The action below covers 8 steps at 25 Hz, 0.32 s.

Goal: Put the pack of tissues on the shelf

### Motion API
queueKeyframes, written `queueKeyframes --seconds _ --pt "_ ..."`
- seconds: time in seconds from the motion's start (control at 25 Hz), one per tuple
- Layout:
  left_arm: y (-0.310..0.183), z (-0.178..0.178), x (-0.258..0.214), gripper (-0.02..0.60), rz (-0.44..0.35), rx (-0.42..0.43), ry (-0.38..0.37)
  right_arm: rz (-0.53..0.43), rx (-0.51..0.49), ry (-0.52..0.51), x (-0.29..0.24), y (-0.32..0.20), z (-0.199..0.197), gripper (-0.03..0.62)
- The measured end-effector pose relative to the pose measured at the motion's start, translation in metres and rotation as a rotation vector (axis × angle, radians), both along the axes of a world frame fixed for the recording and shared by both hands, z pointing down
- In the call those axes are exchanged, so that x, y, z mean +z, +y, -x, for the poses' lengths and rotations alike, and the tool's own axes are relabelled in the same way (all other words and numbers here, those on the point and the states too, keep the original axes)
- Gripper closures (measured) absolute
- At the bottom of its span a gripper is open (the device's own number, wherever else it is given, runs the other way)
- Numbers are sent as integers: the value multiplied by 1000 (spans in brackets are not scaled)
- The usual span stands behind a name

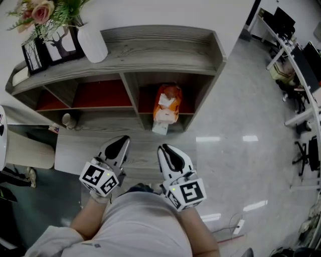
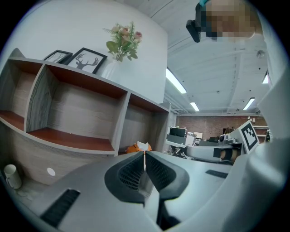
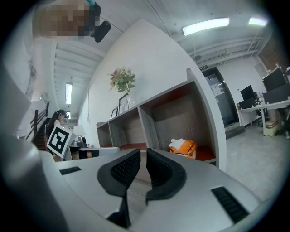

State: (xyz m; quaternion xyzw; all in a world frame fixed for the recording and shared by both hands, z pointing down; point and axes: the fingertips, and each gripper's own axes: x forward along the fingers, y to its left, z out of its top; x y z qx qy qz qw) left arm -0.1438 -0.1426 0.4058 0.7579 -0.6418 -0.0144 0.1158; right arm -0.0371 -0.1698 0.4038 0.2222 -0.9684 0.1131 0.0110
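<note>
Scene: a person stands facing a grey wooden shelf unit (image 1: 165, 50) with red-brown boards, holding both grippers low in front of the body.
Pack of tissues: the orange and white pack of tissues (image 1: 167, 108) lies inside the unit's right-hand compartment, at 12 o'clock from the grippers and well apart from both. It also shows past the jaw tips in the left gripper view (image 2: 138, 147) and at about 2 o'clock of the jaws in the right gripper view (image 3: 185, 147).
Left gripper: the left gripper (image 1: 122, 140) has its jaws pressed together along a single line, with nothing between them. It points toward the shelf.
Right gripper: the right gripper (image 1: 164, 150) has its jaws apart by only a narrow slit, with nothing in the gap. It sits just beside the left one and is aimed the same way.
Marker cubes: one marker cube is on the left gripper (image 1: 99, 178) and one on the right gripper (image 1: 186, 193), both close to the person's body.
Shelf top: a white vase (image 1: 93, 42) of pink flowers (image 1: 45, 12) stands at 11 o'clock, with framed pictures (image 1: 60, 45) leaning just beside it, one showing a deer.
Left compartment: it holds nothing that shows.
Low left: a small white cup (image 1: 66, 120) sits at the unit's foot, at 10 o'clock.
Floor: the glossy grey floor (image 1: 241, 125) reflects the ceiling lights.
Far right: office desks and chairs (image 1: 296, 55) stand at 2 o'clock.
</note>
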Motion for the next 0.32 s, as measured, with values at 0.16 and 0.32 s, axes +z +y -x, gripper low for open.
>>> queueKeyframes --seconds 0.16,0.32 --pt "2 -2 -1 558 -1 6 3 0 -3 4 0 1 1 542" --pt "4 -3 1 558 3 12 10 -1 -6 5 0 2 2 542"
